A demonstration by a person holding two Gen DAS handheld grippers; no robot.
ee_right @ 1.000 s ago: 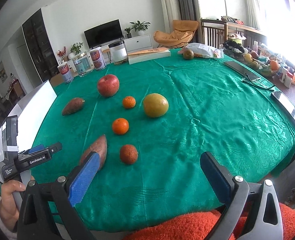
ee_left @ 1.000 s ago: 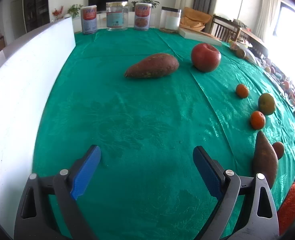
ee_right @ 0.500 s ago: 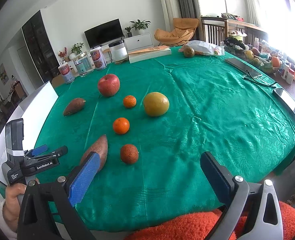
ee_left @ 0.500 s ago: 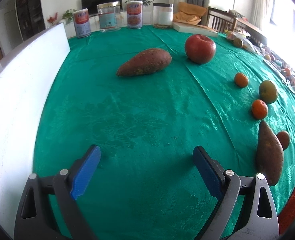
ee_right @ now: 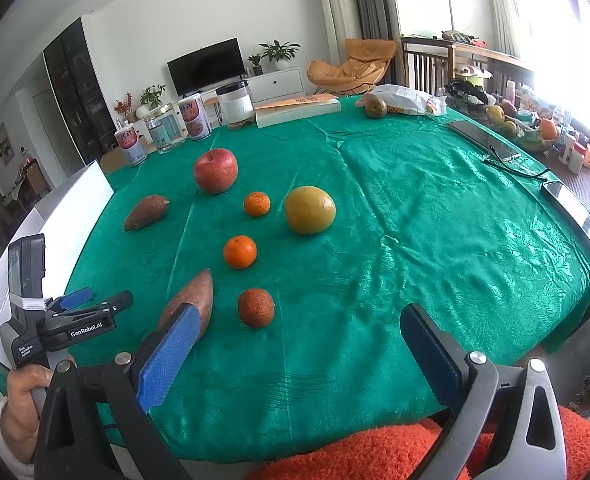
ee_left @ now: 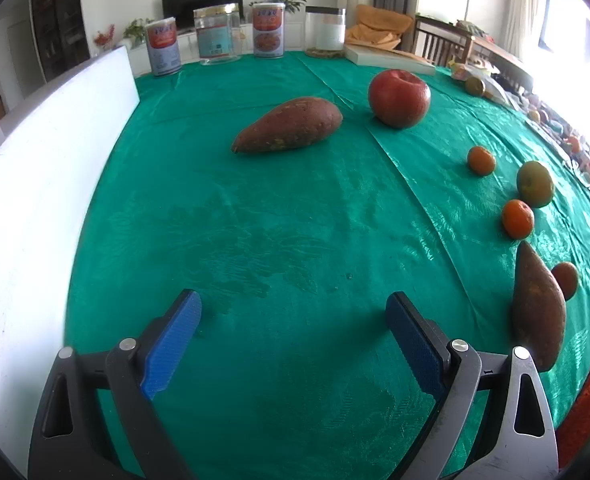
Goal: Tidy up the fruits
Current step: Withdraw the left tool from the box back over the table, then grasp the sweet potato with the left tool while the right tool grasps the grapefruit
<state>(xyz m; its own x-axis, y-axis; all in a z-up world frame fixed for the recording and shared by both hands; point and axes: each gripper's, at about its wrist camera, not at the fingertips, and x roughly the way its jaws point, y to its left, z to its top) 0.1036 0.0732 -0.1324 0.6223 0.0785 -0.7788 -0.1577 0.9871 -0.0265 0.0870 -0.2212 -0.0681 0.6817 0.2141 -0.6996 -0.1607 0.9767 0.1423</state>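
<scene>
Your left gripper (ee_left: 293, 308) has come lower and a little further in over the green tablecloth (ee_left: 275, 220) than a second ago: the far sweet potato (ee_left: 289, 125) and the red apple (ee_left: 399, 98) now sit larger and nearer in its view, and the cans along the far edge have slid down from the top of the frame. Its blue fingers (ee_left: 173, 342) are spread wide with nothing between them, as before.

Your right gripper (ee_right: 295, 350) has barely shifted; its jaws also stand apart and empty above the near table edge. From it, you see your left hand (ee_right: 27, 392) further forward on the left than earlier.

None of the fruit has moved. The near sweet potato (ee_right: 193, 300) lies just beside the dark mandarin (ee_right: 256, 307); the bright orange (ee_right: 239, 251), the small mandarin (ee_right: 257, 203) and the big yellow-green citrus (ee_right: 310, 209) lie apart beyond them, with the apple furthest back.
</scene>
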